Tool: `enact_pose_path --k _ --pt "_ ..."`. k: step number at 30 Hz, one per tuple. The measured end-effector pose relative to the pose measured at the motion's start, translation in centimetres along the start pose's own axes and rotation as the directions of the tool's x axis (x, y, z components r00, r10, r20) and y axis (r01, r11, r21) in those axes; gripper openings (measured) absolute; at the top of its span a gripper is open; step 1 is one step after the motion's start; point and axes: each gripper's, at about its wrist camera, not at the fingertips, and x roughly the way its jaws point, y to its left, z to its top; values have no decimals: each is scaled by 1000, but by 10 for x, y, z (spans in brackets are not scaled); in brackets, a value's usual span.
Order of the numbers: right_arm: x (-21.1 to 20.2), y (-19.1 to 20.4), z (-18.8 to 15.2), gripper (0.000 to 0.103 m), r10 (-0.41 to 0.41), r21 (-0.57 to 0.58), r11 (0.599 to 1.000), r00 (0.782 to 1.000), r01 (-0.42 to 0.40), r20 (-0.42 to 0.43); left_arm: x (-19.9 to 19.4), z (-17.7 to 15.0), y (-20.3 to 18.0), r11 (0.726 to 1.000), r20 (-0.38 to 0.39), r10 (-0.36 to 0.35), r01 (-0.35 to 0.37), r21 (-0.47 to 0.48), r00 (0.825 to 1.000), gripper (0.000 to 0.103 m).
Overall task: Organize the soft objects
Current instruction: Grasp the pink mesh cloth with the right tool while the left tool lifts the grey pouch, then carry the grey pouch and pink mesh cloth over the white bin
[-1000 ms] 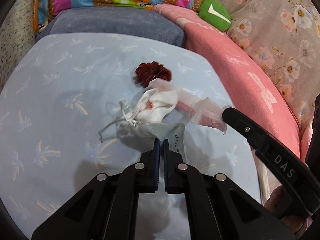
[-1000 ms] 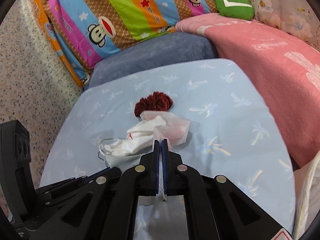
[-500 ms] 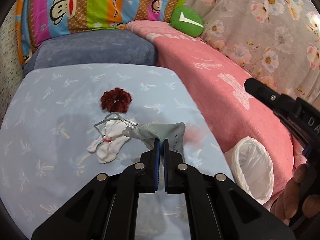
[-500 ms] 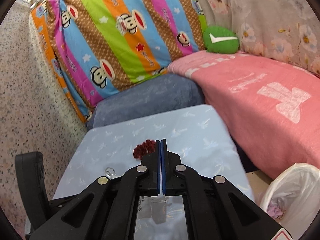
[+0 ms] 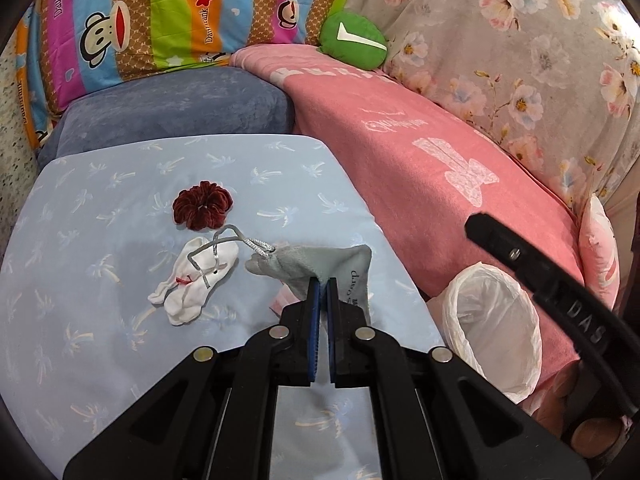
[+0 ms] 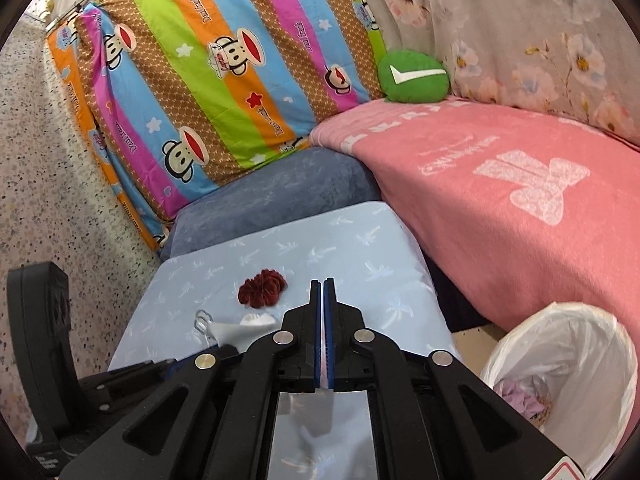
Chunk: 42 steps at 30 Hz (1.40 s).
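Observation:
My left gripper (image 5: 320, 284) is shut on a corner of the grey drawstring pouch (image 5: 316, 258), which hangs just above the blue palm-print sheet (image 5: 100, 360). Its silver cord trails over the white socks (image 5: 192, 280). A dark red scrunchie (image 5: 203, 206) lies beyond them and also shows as the scrunchie (image 6: 262, 289) in the right wrist view. My right gripper (image 6: 322, 284) is shut and raised, with a thin pale pink strip pinched between its pads; the rest of that packet is hidden. A pink scrap (image 5: 282, 302) peeks from under the pouch.
A white-lined bin (image 6: 560, 320) stands on the floor at the table's right, with some rubbish inside. A pink blanket (image 5: 420, 160), a blue-grey cushion (image 5: 172, 108) and a green cushion (image 5: 354, 42) border the sheet. A speckled wall (image 6: 48, 180) is on the left.
Both grippers rose and drew back from the pile. The left one lifted the pouch off the socks. The right one left the table surface, still shut, and swung toward the bin.

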Motion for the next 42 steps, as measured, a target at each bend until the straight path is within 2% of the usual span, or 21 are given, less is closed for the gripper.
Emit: enact_pose_path --k 3,5,11,18,22,26,28,30,32,36,37,42 --pt "12 -3 -9 15 -4 12 1000 999 5 -38 1 -1 6 1000 -2 13 -13 -12 1000 3" --pt "22 -4 -18 29 -7 20 1000 998 8 -64 3 -2 13 999 -4 26 -27 -25 1000 3" --pt "66 0 -44 36 -19 11 1000 984 21 -176 11 -6 40 994 -23 82 -83 -64 996 3" --pt "110 6 -67 43 -4 10 1000 964 7 -266 21 -6 66 988 -41 120 -124 -94 992 3" --pt "134 12 -77 56 -16 0 1000 955 17 -297 27 -5 74 987 -55 122 -127 -100 991 3" --pt "152 15 -86 56 -31 -8 1000 943 30 -330 32 -4 78 987 -64 116 -122 -102 991 3" --pt "155 16 -88 57 -42 -19 999 945 38 -325 33 -3 78 988 -66 114 -120 -100 991 3" --pt "156 18 -90 54 -58 -44 998 945 46 -323 34 -3 77 988 -67 110 -117 -99 992 3" --pt "160 16 -89 41 -53 -49 998 943 39 -327 34 -2 76 989 -67 108 -115 -97 992 3" --pt "159 18 -87 29 -45 -62 998 943 26 -330 30 0 71 990 -60 105 -110 -89 993 3" --pt "159 19 -86 23 -44 -64 998 943 24 -330 29 0 70 990 -57 103 -108 -86 993 3" --pt "138 22 -75 20 -30 -73 997 959 10 -281 19 7 53 994 -31 88 -90 -57 996 3"
